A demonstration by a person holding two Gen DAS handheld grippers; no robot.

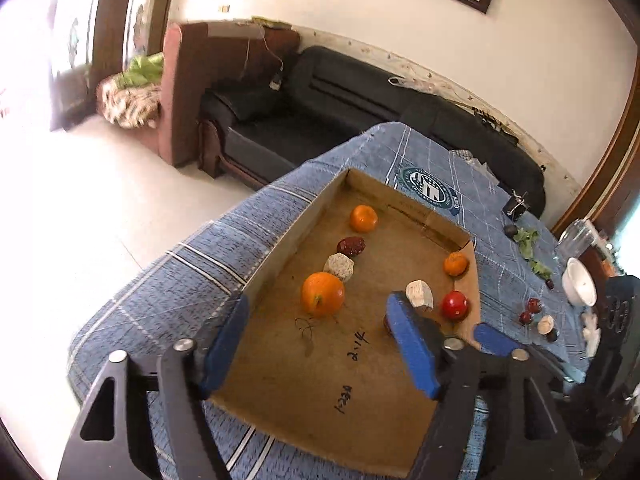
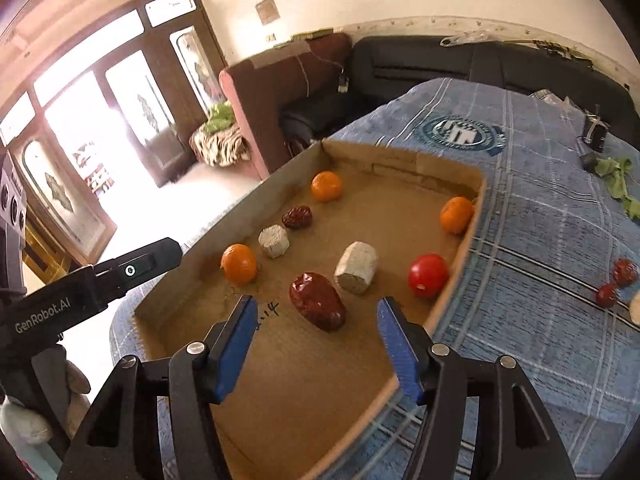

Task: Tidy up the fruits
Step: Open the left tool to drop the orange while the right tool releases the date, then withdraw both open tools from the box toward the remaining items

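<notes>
Left gripper [image 1: 320,344] and right gripper [image 2: 314,344], jaws apart, empty.

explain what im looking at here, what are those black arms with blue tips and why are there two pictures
Those are two hand-held grippers, one in each of a person's hands; there is no robot. Each carries a camera looking forward along its two blue-padded fingers, so each picture is one gripper's own view. The first shows the left gripper, the second the right gripper. Both are open and hold nothing.

Below them a shallow cardboard tray sits on a blue checked cloth. In the tray lie three oranges, such as the near one, two dark red dates, one just ahead of the right gripper, a red tomato and two pale stubby chunks. More small fruit lies on the cloth.
</notes>
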